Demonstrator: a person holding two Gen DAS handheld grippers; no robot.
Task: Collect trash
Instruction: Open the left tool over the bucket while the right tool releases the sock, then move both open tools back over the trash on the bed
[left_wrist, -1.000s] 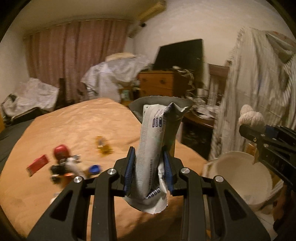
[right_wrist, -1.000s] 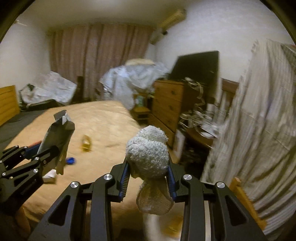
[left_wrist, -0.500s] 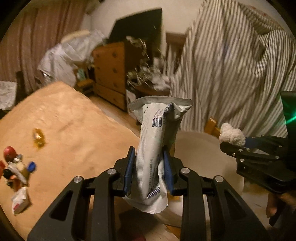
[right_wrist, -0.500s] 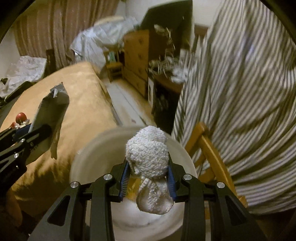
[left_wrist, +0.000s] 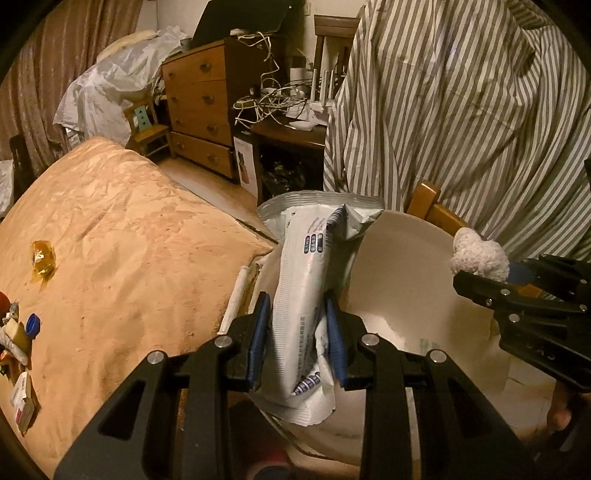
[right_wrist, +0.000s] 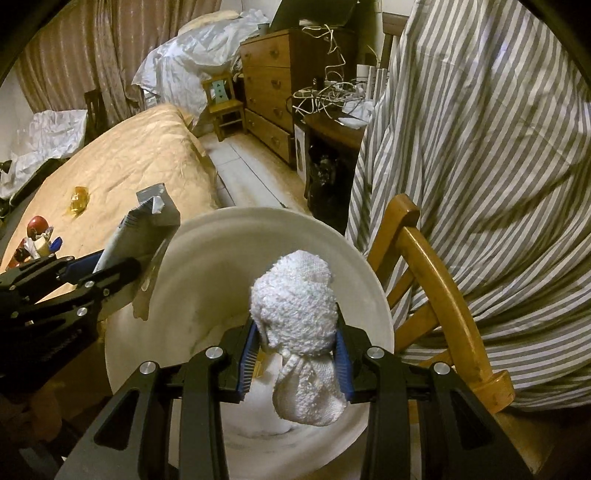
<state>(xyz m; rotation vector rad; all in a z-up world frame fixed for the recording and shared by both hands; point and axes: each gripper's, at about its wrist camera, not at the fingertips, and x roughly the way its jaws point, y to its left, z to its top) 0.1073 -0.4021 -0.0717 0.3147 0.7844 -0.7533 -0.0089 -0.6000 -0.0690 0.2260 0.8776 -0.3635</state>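
My left gripper (left_wrist: 297, 338) is shut on a crumpled white and silver wrapper (left_wrist: 306, 280), which stands upright over the near rim of a white bin (left_wrist: 406, 295). My right gripper (right_wrist: 294, 356) is shut on a balled white paper towel (right_wrist: 295, 306), held above the open mouth of the white bin (right_wrist: 207, 280). In the right wrist view the left gripper (right_wrist: 122, 266) comes in from the left with the wrapper (right_wrist: 133, 229) at the bin's rim. The right gripper (left_wrist: 480, 275) with the paper towel (left_wrist: 478, 253) shows at the right of the left wrist view.
A bed with a tan cover (left_wrist: 122, 236) lies left of the bin, with a yellow wrapper (left_wrist: 42, 256) and a cluster of small trash (left_wrist: 16, 332) on it. A wooden chair (right_wrist: 436, 291) draped with striped cloth (right_wrist: 480, 155) stands right of the bin. Drawers (left_wrist: 201, 107) stand behind.
Both grippers have swung right from over the bed and tipped downward, so the white bin now lies beneath them. Each keeps its hold on its piece of trash.
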